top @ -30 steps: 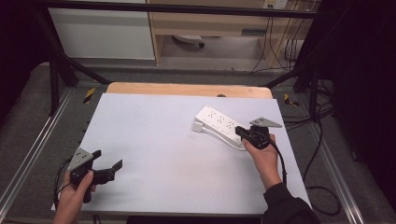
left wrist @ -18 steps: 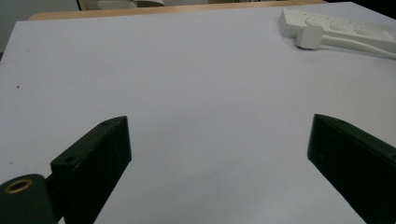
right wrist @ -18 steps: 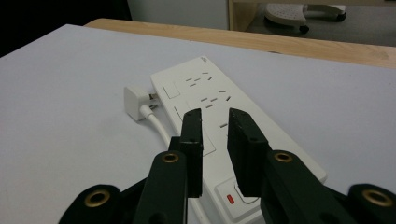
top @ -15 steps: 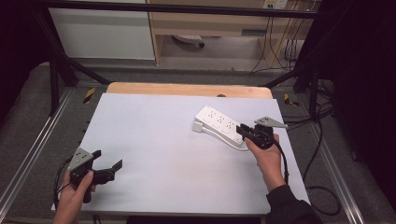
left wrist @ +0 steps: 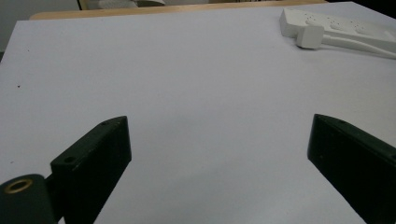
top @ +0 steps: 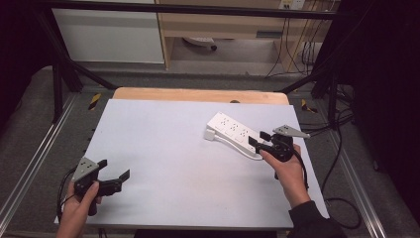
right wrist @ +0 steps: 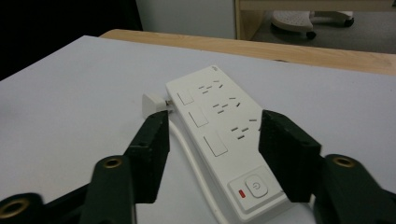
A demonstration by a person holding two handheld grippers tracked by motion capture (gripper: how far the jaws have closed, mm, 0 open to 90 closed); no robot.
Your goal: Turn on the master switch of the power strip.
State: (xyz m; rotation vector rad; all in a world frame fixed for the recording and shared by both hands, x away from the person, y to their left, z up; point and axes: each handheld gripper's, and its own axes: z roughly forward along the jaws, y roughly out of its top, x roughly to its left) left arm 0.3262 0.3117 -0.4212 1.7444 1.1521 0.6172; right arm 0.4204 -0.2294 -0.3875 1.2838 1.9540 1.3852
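Note:
A white power strip lies flat on the right part of the white table; its white plug and cable rest along its left side. My right gripper hovers at the strip's near end, by the power button. Its jaws have just been opening and now stand apart on either side of the strip without pressing on it. My left gripper is held near the front left corner, open wide with nothing between its jaws. The strip lies far off from it.
A wooden strip borders the table's far edge. Metal frame rails run along both sides, and cables hang off the right edge. Cabinets stand beyond the table.
The right gripper's jaws have spread apart at the strip's near end, and the hand has shifted slightly. The left hand has kept still.

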